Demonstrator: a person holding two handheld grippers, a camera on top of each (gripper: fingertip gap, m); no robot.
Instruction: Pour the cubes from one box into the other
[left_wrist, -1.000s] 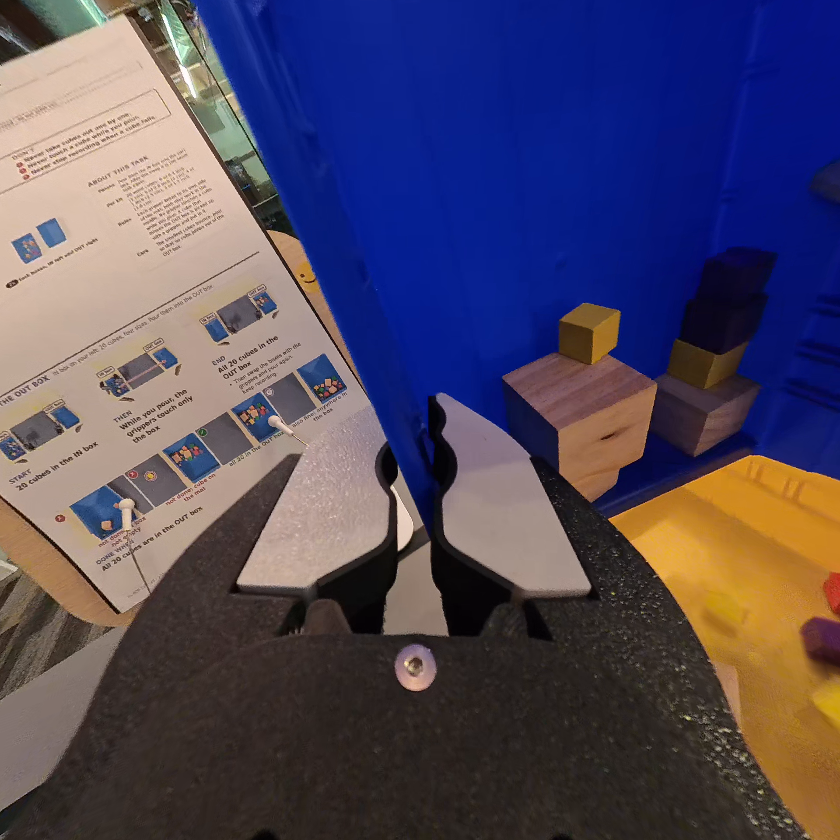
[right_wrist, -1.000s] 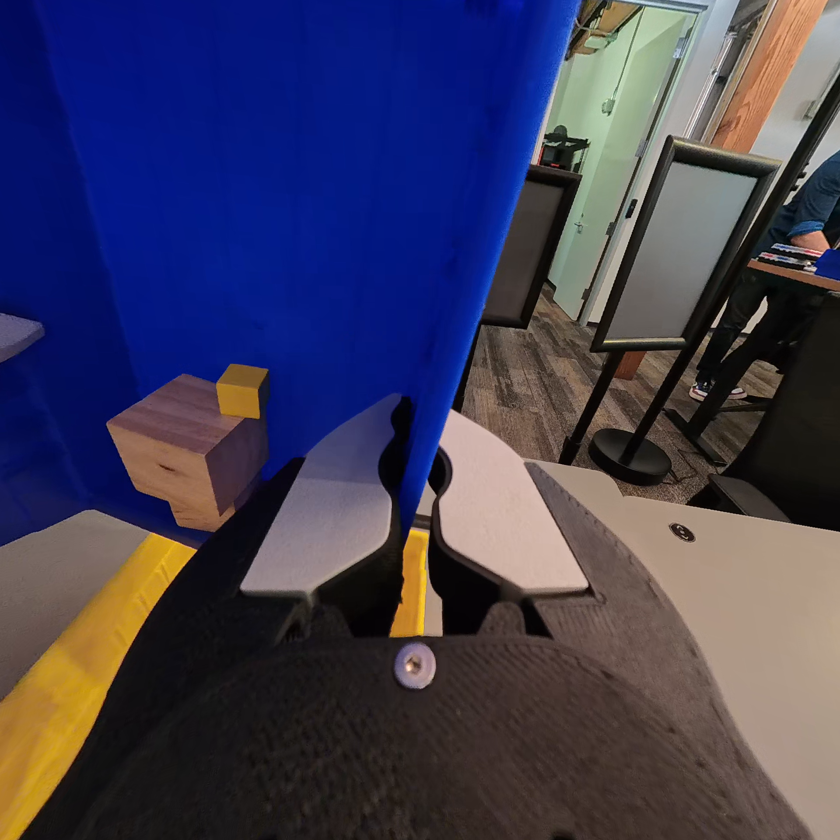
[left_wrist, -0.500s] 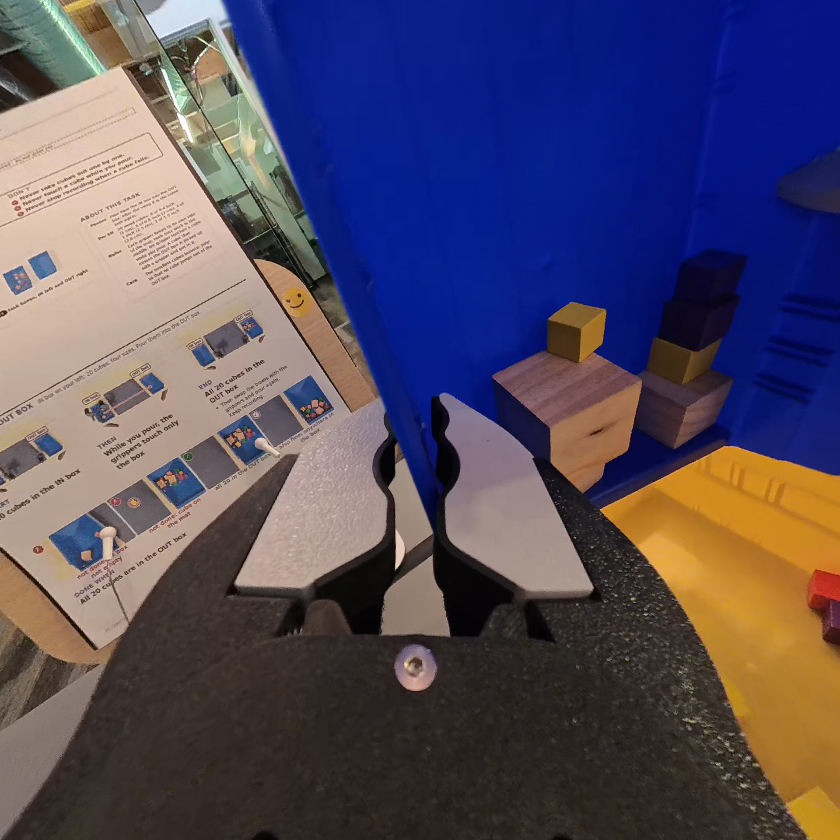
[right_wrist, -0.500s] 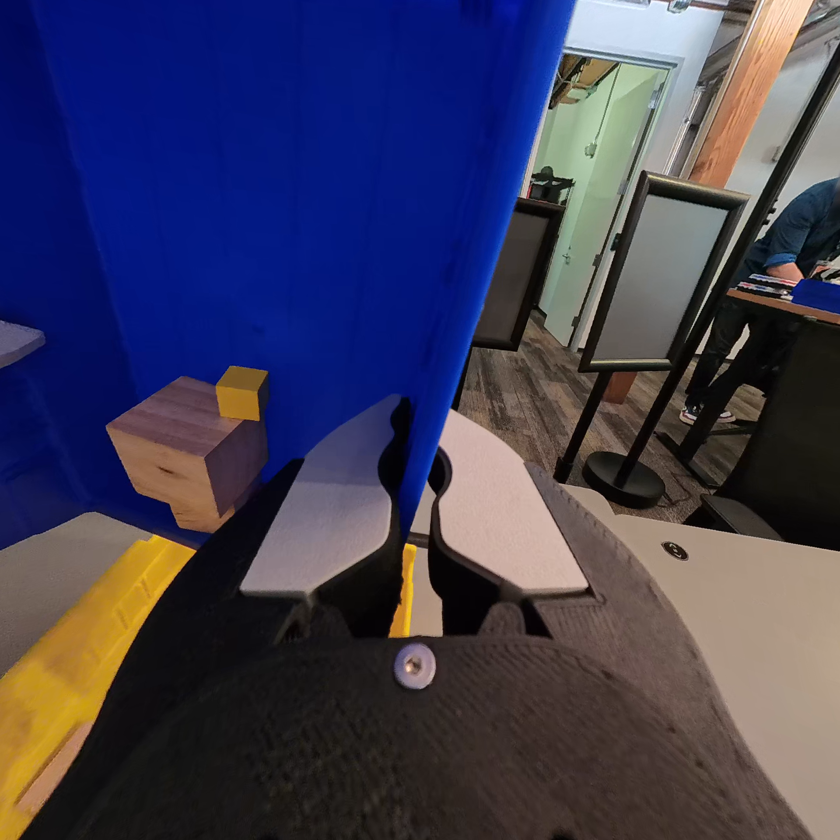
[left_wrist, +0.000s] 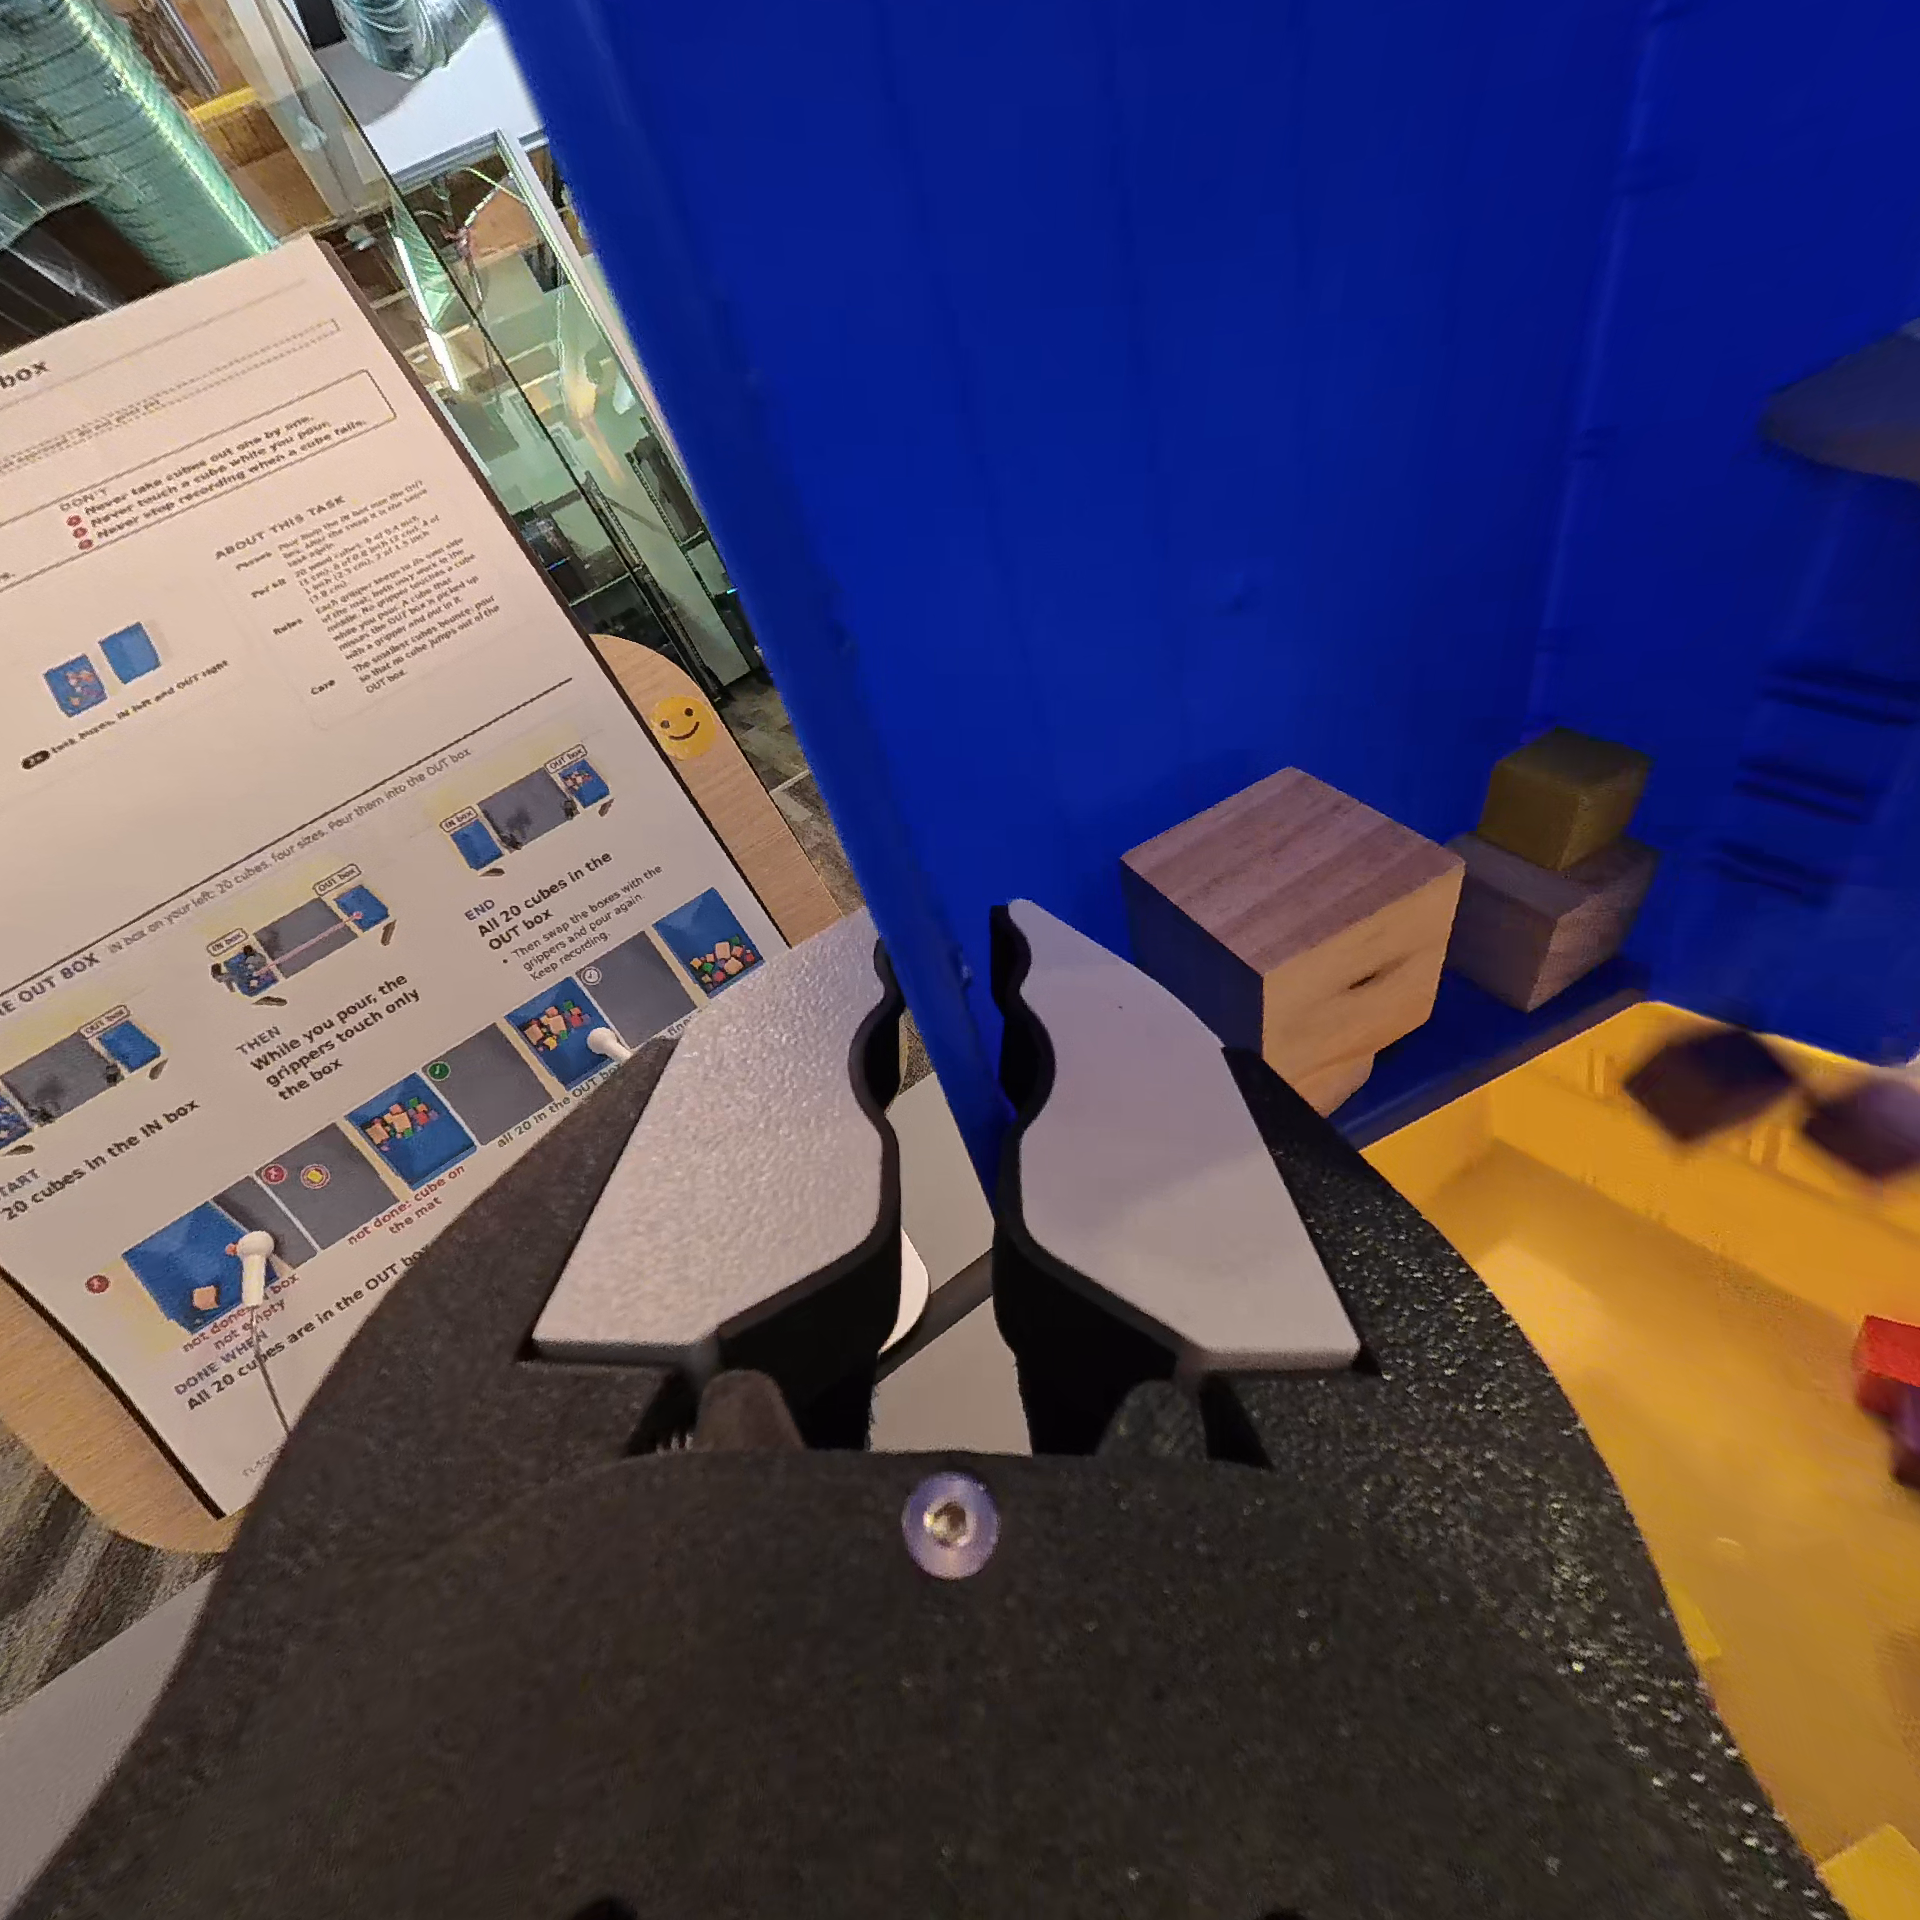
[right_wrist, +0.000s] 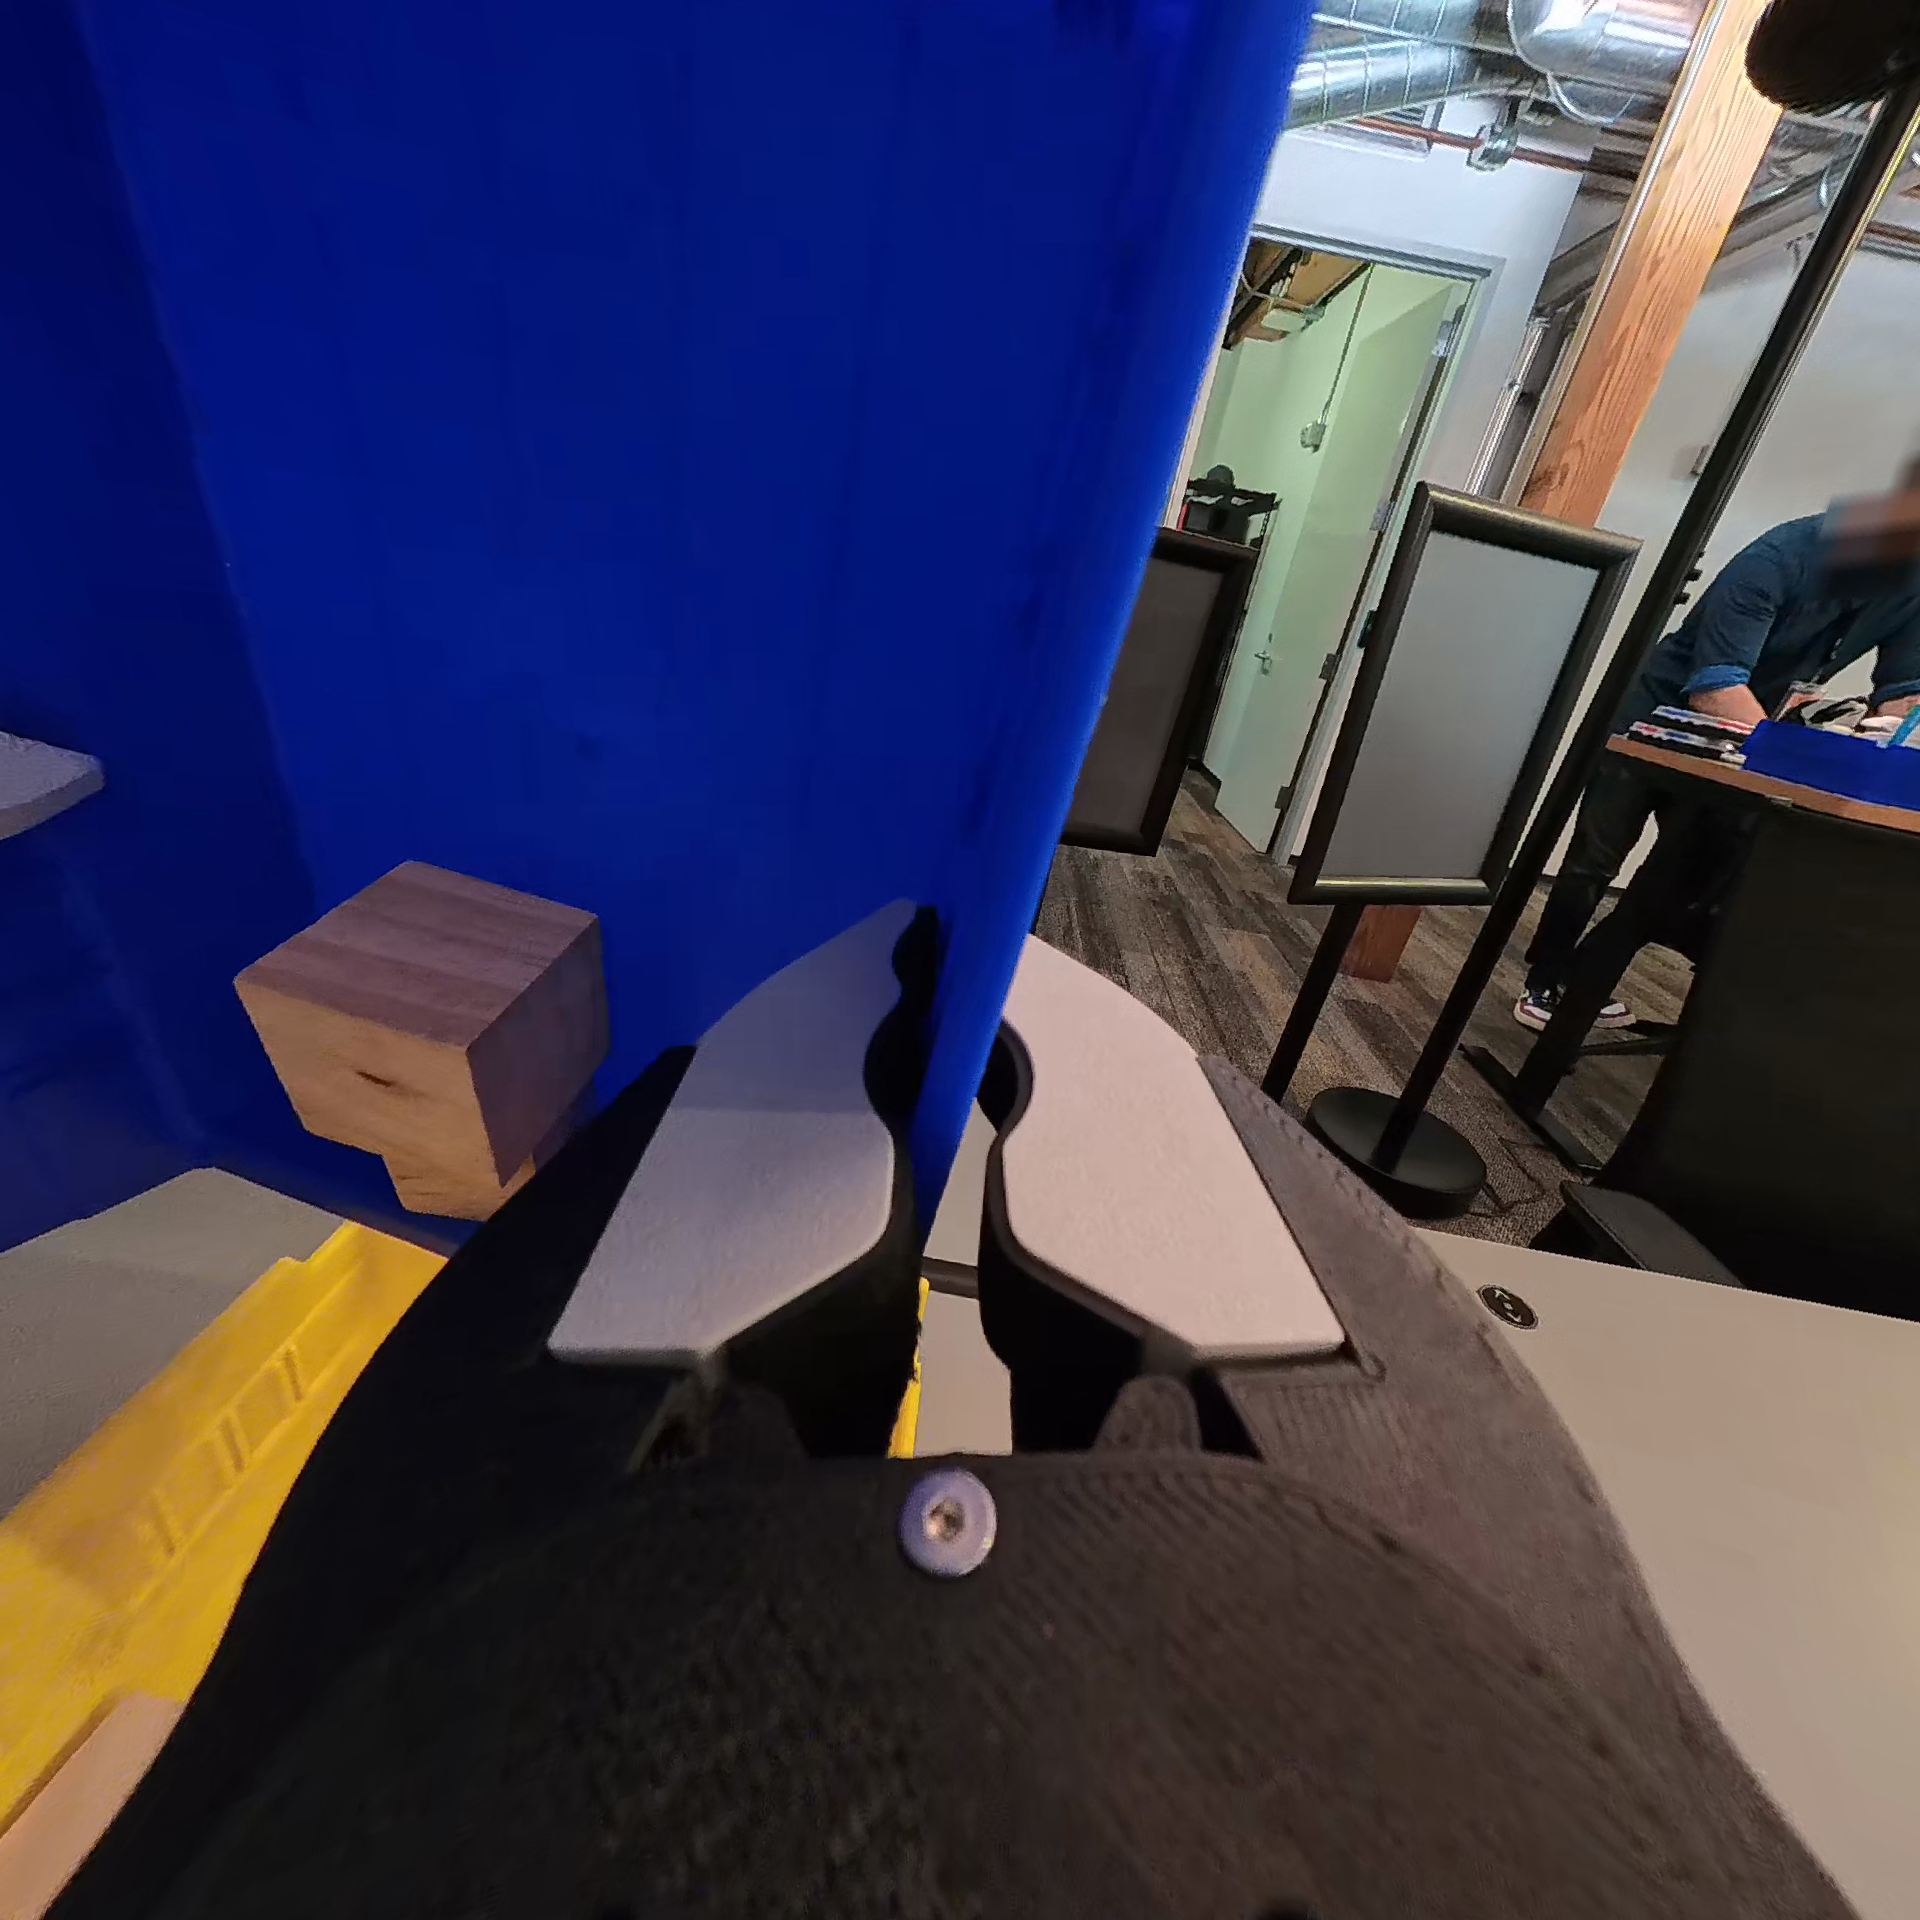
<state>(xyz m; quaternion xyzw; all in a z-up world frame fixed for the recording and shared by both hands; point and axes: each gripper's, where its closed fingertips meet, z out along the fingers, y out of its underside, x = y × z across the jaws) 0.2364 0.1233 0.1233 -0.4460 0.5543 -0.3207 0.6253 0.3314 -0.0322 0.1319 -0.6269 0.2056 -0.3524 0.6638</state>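
Note:
I hold a blue box (left_wrist: 1195, 468) tipped up steeply over a yellow box (left_wrist: 1621, 1351). My left gripper (left_wrist: 940, 956) is shut on the blue box's left wall. My right gripper (right_wrist: 961, 977) is shut on its right wall (right_wrist: 675, 468). Inside the blue box a large wooden cube (left_wrist: 1288, 925) rests at the low edge, with a second wooden cube (left_wrist: 1548, 920) and a yellow cube (left_wrist: 1564, 795) on it. Two purple cubes (left_wrist: 1704, 1081) are falling, blurred, into the yellow box. A red cube (left_wrist: 1886, 1361) lies there. The large cube also shows in the right wrist view (right_wrist: 426, 1029), above the yellow box (right_wrist: 156, 1538).
A printed instruction sheet (left_wrist: 260, 831) stands on a board to the left. The grey table (right_wrist: 1714, 1507) runs to the right. Beyond it stand framed panels on poles (right_wrist: 1455, 707), and a person (right_wrist: 1745, 665) leans at a desk far right.
The blue box has tipped further. The small yellow cube slid off the large wooden cube. The two purple cubes left the stack and are falling into the yellow box.

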